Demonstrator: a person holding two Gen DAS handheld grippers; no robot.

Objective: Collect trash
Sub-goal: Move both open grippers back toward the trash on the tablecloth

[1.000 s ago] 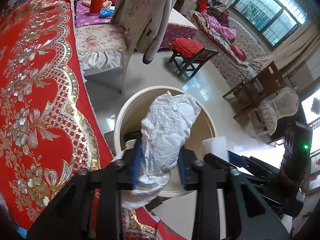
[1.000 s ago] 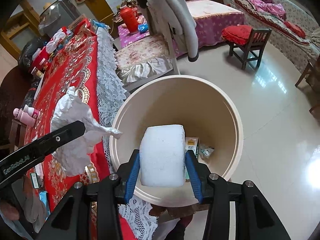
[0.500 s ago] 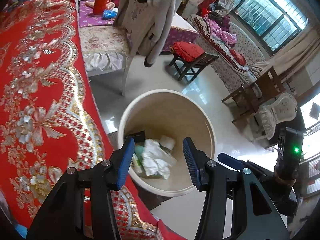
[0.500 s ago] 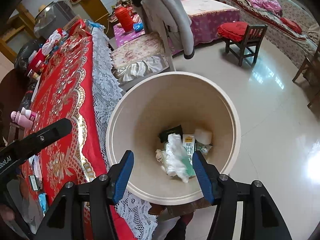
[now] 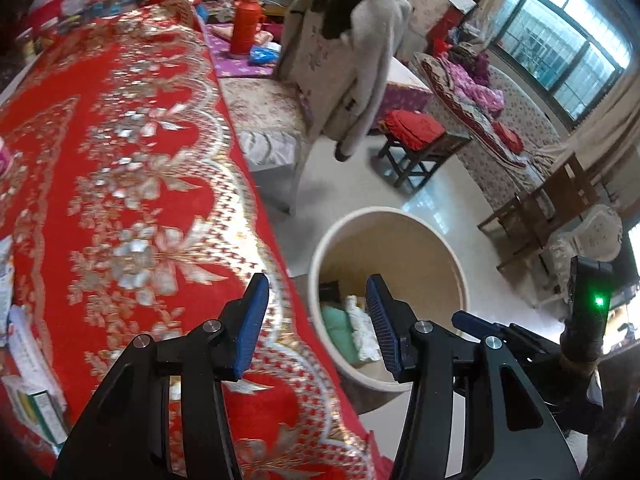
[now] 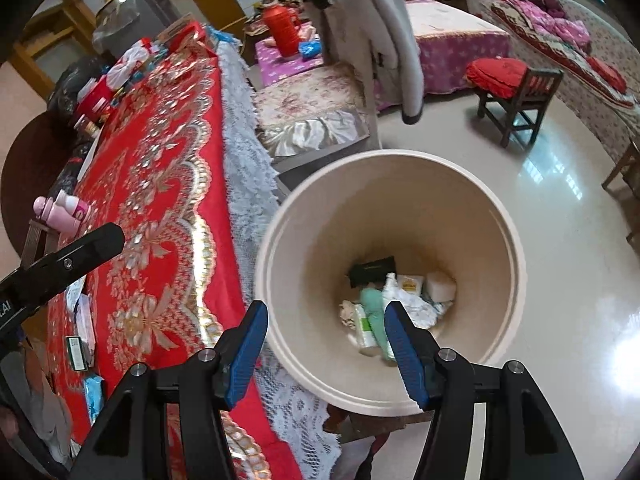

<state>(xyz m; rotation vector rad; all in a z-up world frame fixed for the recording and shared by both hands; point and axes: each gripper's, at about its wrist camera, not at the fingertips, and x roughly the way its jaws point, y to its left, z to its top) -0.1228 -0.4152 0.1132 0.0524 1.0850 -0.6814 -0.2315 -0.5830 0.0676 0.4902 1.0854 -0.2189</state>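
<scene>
Both grippers stand with jaws spread wide and nothing between them above a cream bin (image 6: 496, 248) on the pale tiled floor, just beside the long edge of a tabletop draped in a red and gold cloth (image 5: 132, 168). The left gripper (image 5: 314, 322) straddles that edge, one blue pad over the cloth and the other over the bin's mouth. The right gripper (image 6: 325, 344) hangs over the bin's near rim.

The trash (image 6: 394, 304) lies at the bottom of the bin: a crumpled white wrapper, a pale green tube, a white block, a small printed carton and a black packet, heaped together and touching. From the left wrist view only the green and white pieces (image 5: 352, 330) show past the rim.

A white lace border (image 6: 248, 168) hangs from the tabletop edge nearest the bin. A pink bottle (image 6: 60, 212) lies near the far long edge, and small packets (image 6: 82, 336) rest toward the near corner. Beyond the bin, a chair draped with a grey coat (image 5: 352, 64) stands on the floor.
</scene>
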